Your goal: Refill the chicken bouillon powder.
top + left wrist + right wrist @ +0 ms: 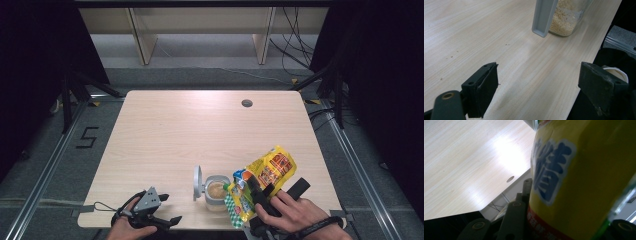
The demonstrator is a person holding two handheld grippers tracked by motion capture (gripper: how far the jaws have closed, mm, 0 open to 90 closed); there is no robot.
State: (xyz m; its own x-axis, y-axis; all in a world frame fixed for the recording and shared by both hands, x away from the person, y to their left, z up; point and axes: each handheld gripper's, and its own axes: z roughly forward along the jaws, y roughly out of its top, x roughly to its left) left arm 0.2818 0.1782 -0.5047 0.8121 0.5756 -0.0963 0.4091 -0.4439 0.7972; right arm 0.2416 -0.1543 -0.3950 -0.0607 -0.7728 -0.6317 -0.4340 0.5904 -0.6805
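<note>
Tabletop [190, 125]: pale wood, dark floor around it, a round cable hole [247, 103] near its far edge
Jar [216, 192]: clear, part-filled with tan granules, near the front edge, its grey lid [198, 183] flipped open on the left
Pouch [262, 175]: yellow printed, tilted with its lower end over the jar mouth
Right gripper [260, 192]: pinching the pouch
Left gripper [165, 210]: jaws spread, holding nothing, at the front edge, apart from the jar

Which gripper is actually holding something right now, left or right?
The right gripper: its jaws clamp the yellow bag tilted over the open jar. The left gripper rests open at the table's near edge with nothing between its jaws.
</note>
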